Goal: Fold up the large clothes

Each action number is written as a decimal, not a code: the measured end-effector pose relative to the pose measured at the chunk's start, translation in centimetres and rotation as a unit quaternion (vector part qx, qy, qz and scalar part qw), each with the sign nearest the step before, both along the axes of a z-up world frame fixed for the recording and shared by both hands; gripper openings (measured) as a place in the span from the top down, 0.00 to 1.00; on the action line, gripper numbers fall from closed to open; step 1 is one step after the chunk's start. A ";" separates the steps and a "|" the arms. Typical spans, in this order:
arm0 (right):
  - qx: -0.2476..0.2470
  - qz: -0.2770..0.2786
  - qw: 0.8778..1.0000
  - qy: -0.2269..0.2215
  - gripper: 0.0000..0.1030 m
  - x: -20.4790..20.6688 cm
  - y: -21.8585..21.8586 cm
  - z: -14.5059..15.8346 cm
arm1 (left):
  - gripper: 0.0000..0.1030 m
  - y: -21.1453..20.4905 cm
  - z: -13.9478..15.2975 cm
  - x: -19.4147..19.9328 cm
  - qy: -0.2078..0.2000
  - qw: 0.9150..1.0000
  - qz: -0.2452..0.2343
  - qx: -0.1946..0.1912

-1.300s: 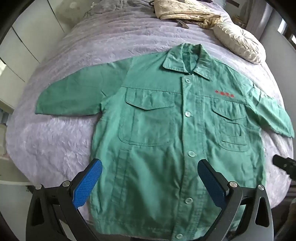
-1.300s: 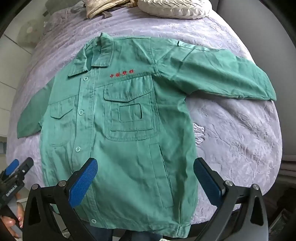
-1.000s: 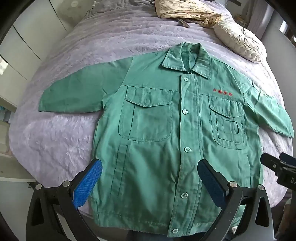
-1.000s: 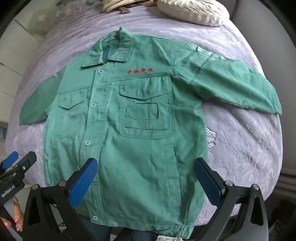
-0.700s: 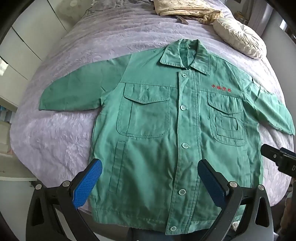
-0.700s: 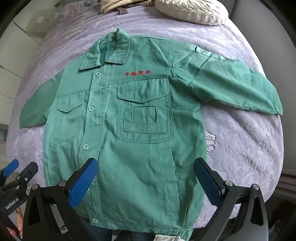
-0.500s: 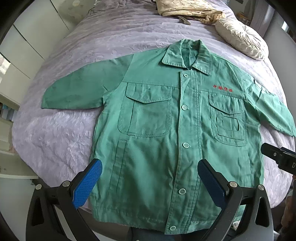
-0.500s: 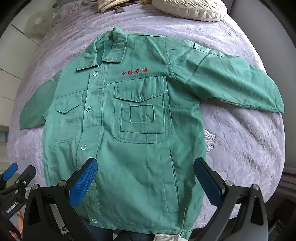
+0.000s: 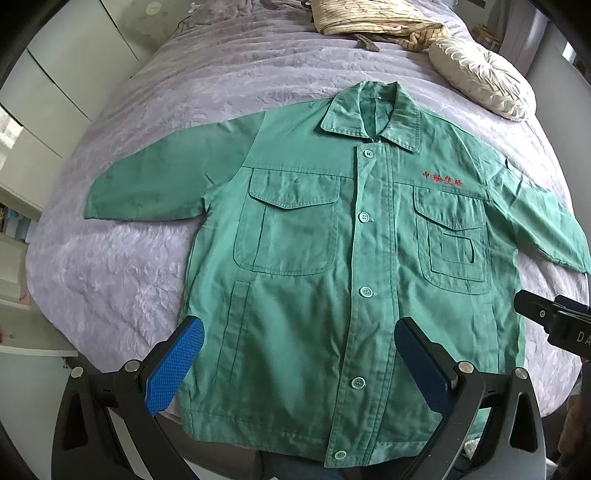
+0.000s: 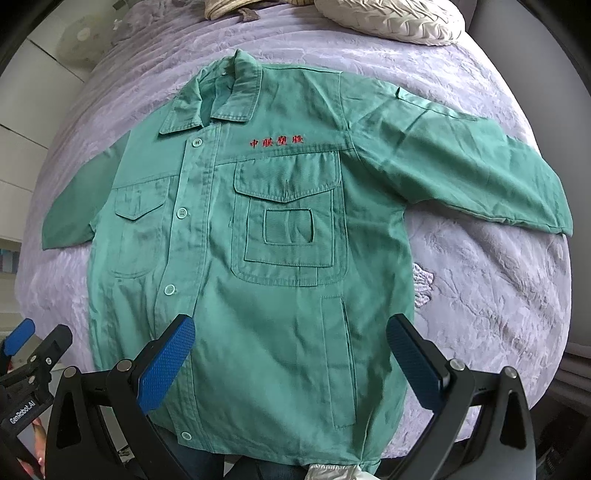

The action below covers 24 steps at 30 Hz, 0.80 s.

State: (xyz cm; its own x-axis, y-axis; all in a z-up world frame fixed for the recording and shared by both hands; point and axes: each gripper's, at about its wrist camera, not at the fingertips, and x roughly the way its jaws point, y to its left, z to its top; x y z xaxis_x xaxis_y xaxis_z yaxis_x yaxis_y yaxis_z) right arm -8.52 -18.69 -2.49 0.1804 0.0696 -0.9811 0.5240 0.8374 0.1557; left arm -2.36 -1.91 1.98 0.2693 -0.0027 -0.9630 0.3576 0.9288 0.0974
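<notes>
Item: green work jacket (image 9: 332,258), buttoned, laid face-up and flat on the lavender bedspread (image 9: 122,273), collar (image 9: 373,114) toward the far end, hem at the near edge. Both sleeves lie spread outward: left sleeve (image 9: 159,184), right sleeve (image 10: 461,162). Red embroidered lettering (image 10: 277,142) sits above one chest pocket.

Tools: your left gripper (image 9: 295,369) and right gripper (image 10: 291,365) both hover above the hem region, blue pads spread wide, holding nothing.

Surroundings: a cream pleated cushion (image 9: 484,85) and a striped bundle of cloth (image 9: 373,22) lie near the head of the bed, well apart from the jacket.

Step in hand, as it appears: no fold is begun, so the first grasp comes next. Advice: you likely want each sleeve brought inward across the chest first. Take a sleeve at its cuff edge, pinching a single layer cleanly. Lift only enough to clear the body panel, then lay it straight so no crease bunches at the shoulder seam. Keep the hem from sliding off the near edge of the bed.
</notes>
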 end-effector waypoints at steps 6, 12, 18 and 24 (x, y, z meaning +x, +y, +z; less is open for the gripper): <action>0.001 -0.005 1.000 0.000 0.00 -0.4 0.2 0.1 | 0.00 -0.1 0.2 -0.2 0.001 1.000 0.000 0.002; 0.000 -0.002 1.000 0.000 0.00 -0.4 0.6 0.1 | 0.00 0.1 0.3 -0.1 0.000 1.000 -0.002 -0.001; -0.003 -0.007 1.000 0.002 0.00 -0.4 0.8 0.3 | 0.00 -0.1 0.3 -0.1 0.000 1.000 -0.002 -0.002; -0.003 -0.011 1.000 0.004 0.00 -0.5 0.8 0.3 | 0.00 -0.2 0.2 -0.2 0.000 1.000 -0.001 -0.002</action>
